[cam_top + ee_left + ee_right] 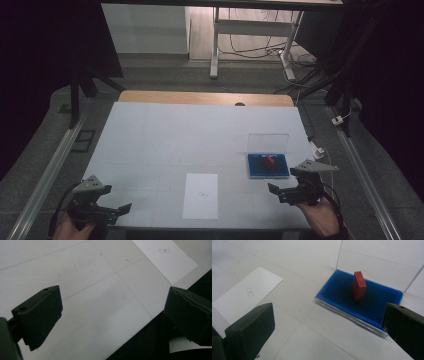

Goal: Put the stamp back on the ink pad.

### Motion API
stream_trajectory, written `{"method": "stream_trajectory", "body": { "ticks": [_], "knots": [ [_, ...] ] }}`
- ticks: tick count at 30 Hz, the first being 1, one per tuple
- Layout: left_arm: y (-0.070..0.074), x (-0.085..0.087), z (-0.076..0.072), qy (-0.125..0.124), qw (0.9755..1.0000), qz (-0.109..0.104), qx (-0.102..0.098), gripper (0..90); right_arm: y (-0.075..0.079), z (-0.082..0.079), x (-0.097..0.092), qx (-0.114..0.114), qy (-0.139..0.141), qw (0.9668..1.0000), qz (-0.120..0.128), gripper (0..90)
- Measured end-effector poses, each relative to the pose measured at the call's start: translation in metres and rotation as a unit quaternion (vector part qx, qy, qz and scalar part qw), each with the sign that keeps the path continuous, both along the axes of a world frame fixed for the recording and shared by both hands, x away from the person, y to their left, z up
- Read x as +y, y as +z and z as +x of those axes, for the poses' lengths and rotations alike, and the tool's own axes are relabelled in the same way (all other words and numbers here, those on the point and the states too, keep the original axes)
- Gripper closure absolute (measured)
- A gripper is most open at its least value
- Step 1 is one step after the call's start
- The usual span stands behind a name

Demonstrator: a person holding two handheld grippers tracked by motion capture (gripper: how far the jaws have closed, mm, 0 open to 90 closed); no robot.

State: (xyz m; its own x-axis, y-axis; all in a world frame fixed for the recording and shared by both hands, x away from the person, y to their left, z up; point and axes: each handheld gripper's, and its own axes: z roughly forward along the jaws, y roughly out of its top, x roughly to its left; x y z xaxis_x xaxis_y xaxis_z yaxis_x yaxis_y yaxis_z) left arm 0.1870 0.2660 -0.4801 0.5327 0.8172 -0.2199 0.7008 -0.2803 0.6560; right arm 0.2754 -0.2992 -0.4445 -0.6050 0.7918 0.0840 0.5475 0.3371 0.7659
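A small red block (359, 285) stands on end, leaning a little, in a shallow blue tray (342, 293) with a clear lid propped up behind it (268, 142). The same red block (269, 160) and blue tray (280, 170) lie at the table's right in the high view. My right gripper (284, 191) hovers just in front of the tray, jaws wide apart and nothing between them. A white sheet (201, 195) with a small printed mark lies near the front middle. Over the front left corner my left gripper (114, 206) is open and empty.
The white table surface (190, 135) stretches back to a wooden strip (205, 97) at the far edge. Metal rails run along both sides (47, 175). The table's front edge and dark space below it (155, 340) lie close under the left gripper.
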Motion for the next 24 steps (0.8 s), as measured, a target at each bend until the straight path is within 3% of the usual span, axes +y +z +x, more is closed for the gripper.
{"method": "stream_trajectory", "body": {
  "ticks": [9, 17, 24],
  "knots": [
    [0.000, 0.001, 0.000, 0.000, 1.0000, -0.002, -0.001, 2.2, -0.002, -0.020, -0.012, -0.006, -0.022, 0.9997, 0.000, 0.0],
    [0.000, 0.001, 0.000, 0.000, 1.0000, -0.004, 0.000, 2.2, -0.007, -0.032, -0.027, 0.007, -0.047, 0.9989, 0.002, 0.0],
    [0.000, 0.001, -0.001, 0.000, 1.0000, -0.001, -0.004, 2.2, -0.011, -0.043, -0.034, 0.007, -0.064, 0.9977, -0.021, 0.0]
  ]
}}
